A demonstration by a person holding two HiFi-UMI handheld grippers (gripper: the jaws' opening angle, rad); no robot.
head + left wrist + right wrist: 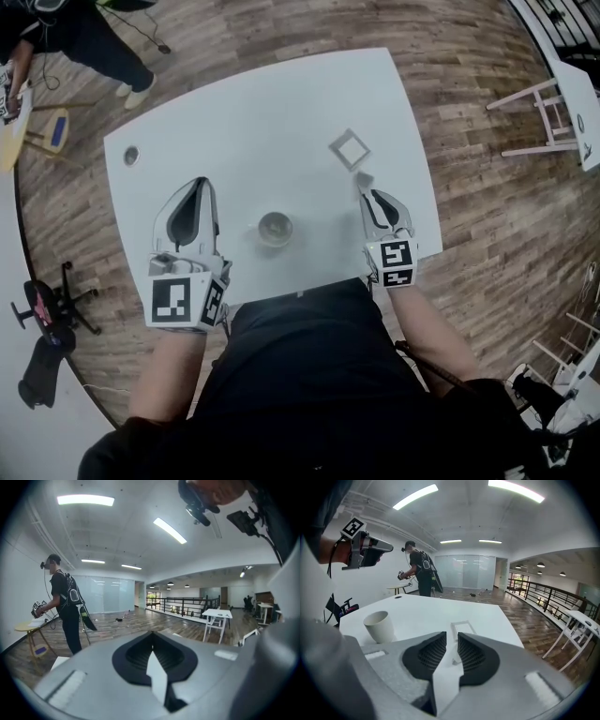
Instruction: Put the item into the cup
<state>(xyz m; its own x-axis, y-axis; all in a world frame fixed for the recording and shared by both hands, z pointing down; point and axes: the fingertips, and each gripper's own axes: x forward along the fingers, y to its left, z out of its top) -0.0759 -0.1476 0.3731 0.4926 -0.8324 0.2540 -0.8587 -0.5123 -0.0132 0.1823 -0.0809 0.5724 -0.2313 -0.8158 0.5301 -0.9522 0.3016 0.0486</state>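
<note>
- My right gripper [451,638] has its jaws a narrow gap apart, holding nothing.
- My left gripper [151,634] has its jaws pressed together, empty.
- The square frame item [461,622] lies flat on the white table [422,609] just ahead of the right jaws.
- The cup [379,625] stands apart, to the left.

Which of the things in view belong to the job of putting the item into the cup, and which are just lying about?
Job: cup; square white frame, likely the item; right gripper, jaws open; left gripper, jaws shut; white table.
Lying about: white side table; round yellow table; black chair; person standing beyond.
</note>
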